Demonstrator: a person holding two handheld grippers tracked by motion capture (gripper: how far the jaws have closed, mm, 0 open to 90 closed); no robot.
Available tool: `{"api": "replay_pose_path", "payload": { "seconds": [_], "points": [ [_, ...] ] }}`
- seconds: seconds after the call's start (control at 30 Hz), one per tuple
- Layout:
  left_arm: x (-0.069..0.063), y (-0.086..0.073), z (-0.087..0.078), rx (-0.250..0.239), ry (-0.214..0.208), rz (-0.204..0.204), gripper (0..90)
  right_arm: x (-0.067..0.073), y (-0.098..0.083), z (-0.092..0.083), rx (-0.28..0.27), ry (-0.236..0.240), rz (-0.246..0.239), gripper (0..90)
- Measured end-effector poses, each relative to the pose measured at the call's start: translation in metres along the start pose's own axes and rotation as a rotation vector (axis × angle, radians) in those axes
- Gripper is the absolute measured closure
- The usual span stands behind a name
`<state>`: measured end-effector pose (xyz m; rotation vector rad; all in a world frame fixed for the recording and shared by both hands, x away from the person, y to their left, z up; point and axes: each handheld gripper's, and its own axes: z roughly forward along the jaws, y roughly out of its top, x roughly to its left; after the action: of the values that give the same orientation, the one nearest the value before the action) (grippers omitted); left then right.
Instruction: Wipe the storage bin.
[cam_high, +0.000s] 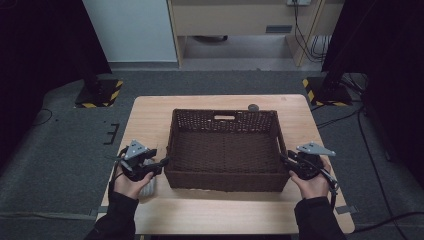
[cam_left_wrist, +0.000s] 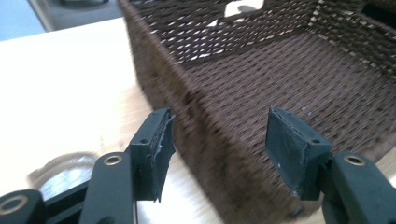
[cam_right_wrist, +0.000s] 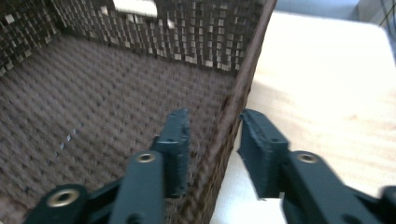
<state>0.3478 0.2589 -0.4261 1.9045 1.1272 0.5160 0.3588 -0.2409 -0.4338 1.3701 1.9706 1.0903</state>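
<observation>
Item one, at my far left: a pale coiled object (cam_high: 148, 188) on the table (cam_high: 150, 115), partly under my left hand (cam_high: 129, 184); in the left gripper view it is a blurred grey-and-tan shape (cam_left_wrist: 65, 170) beside the outer jaw, too soft to identify

Item two: my left gripper (cam_high: 161, 163), held at the basket's left wall near its front corner. In the left gripper view the jaws stand wide apart, one outside the wall and one over the inside, the wall between them, with clear gaps on both sides. I read it as open, gripping nothing

Item three: the brown woven basket (cam_high: 225, 181), rectangular, open-topped, sitting at the middle of the light wooden table, a handle cut-out in its far wall. Its floor is bare weave in both gripper views (cam_left_wrist: 280, 70) (cam_right_wrist: 93, 93)

Item four: my right gripper (cam_high: 286, 159), at the basket's right wall near the front. In the right gripper view the jaws straddle the rim, one inside, one outside over the table. The inner pad (cam_right_wrist: 180, 140) sits close against the wall; the outer one stands off it. No firm clamp visible, so I log it as open

Item five: a small dark round disc (cam_high: 253, 107) on the table behind the basket's far right corner
</observation>
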Motion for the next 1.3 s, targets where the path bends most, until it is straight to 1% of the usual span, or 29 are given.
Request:
{"api": "replay_pose_path", "payload": {
  "seconds": [0.03,0.1,0.13,0.17,0.2,0.23,0.27,0.4,0.43,0.47,0.5,0.53,0.67,0.77,0.8,0.87,0.97,1.03,1.1,1.13,1.17,1.2,1.23,1.27,1.3],
  "points": [
    [0.004,-0.003,-0.002,0.010,0.009,-0.003,39.0,-0.001,0.001,-0.001,-0.013,0.000,-0.005,58.0],
    [0.012,-0.008,-0.006,0.025,0.034,-0.013,38.1,-0.001,0.004,-0.002,-0.026,-0.003,0.002,55.7],
    [0.012,-0.008,-0.006,0.025,0.034,-0.013,37.2,-0.001,0.004,-0.002,-0.026,-0.003,0.002,55.7],
    [0.019,-0.015,-0.010,0.044,0.064,-0.029,36.5,-0.002,0.005,0.000,-0.030,-0.003,0.002,52.5],
    [0.023,-0.018,-0.011,0.055,0.079,-0.039,35.6,-0.002,0.005,0.002,-0.029,-0.004,0.007,52.2],
    [0.026,-0.022,-0.013,0.057,0.087,-0.060,34.4,-0.003,0.005,0.003,-0.024,-0.004,0.005,51.7],
    [0.029,-0.026,-0.013,0.068,0.090,-0.069,34.0,-0.003,0.005,0.005,-0.023,-0.004,0.000,51.1],
    [0.040,-0.042,-0.012,0.120,0.114,-0.074,33.5,-0.002,0.007,0.010,-0.026,0.009,0.002,49.2],
    [0.043,-0.045,-0.010,0.130,0.119,-0.076,33.5,-0.002,0.008,0.011,-0.029,0.009,0.006,48.4],
    [0.043,-0.045,-0.010,0.130,0.119,-0.076,33.5,-0.002,0.009,0.012,-0.030,0.010,0.004,47.9],
    [0.046,-0.048,-0.008,0.140,0.124,-0.073,33.8,-0.002,0.010,0.013,-0.028,0.011,0.004,47.5],
    [0.050,-0.053,-0.004,0.162,0.132,-0.079,33.9,-0.002,0.010,0.015,-0.027,0.009,0.000,46.9],
    [0.051,-0.060,0.006,0.210,0.122,-0.058,36.4,-0.003,0.008,0.022,-0.002,0.004,0.008,44.7],
    [0.051,-0.064,0.015,0.254,0.109,-0.028,42.2,-0.004,0.008,0.026,0.001,0.016,0.033,44.4],
    [0.051,-0.065,0.018,0.265,0.106,-0.023,44.8,-0.004,0.008,0.027,0.004,0.019,0.029,44.5],
    [0.053,-0.067,0.022,0.283,0.103,-0.032,49.6,-0.003,0.007,0.031,0.015,0.025,0.034,44.4],
    [0.058,-0.066,0.022,0.267,0.102,-0.047,58.0,-0.001,0.006,0.034,0.027,0.019,0.034,44.6],
    [0.060,-0.064,0.019,0.243,0.103,-0.054,60.6,0.000,0.006,0.036,0.033,0.015,0.030,45.2],
    [0.061,-0.059,0.016,0.216,0.107,-0.058,60.9,0.001,0.005,0.038,0.037,0.010,0.027,45.5],
    [0.061,-0.059,0.016,0.216,0.107,-0.058,60.9,0.001,0.005,0.038,0.037,0.010,0.027,45.5],
    [0.062,-0.052,0.013,0.182,0.109,-0.063,60.8,0.002,0.003,0.041,0.062,0.000,0.008,46.7],
    [0.062,-0.052,0.013,0.182,0.109,-0.063,60.8,0.002,0.001,0.042,0.075,-0.006,0.000,48.7],
    [0.062,-0.044,0.010,0.145,0.105,-0.067,60.7,0.001,0.000,0.044,0.088,-0.010,-0.005,49.3],
    [0.062,-0.044,0.010,0.145,0.105,-0.067,60.7,0.001,-0.001,0.045,0.102,-0.002,0.008,50.6],
    [0.062,-0.035,0.009,0.118,0.102,-0.067,60.6,0.000,-0.002,0.046,0.100,0.006,0.019,51.3]
  ]
}}
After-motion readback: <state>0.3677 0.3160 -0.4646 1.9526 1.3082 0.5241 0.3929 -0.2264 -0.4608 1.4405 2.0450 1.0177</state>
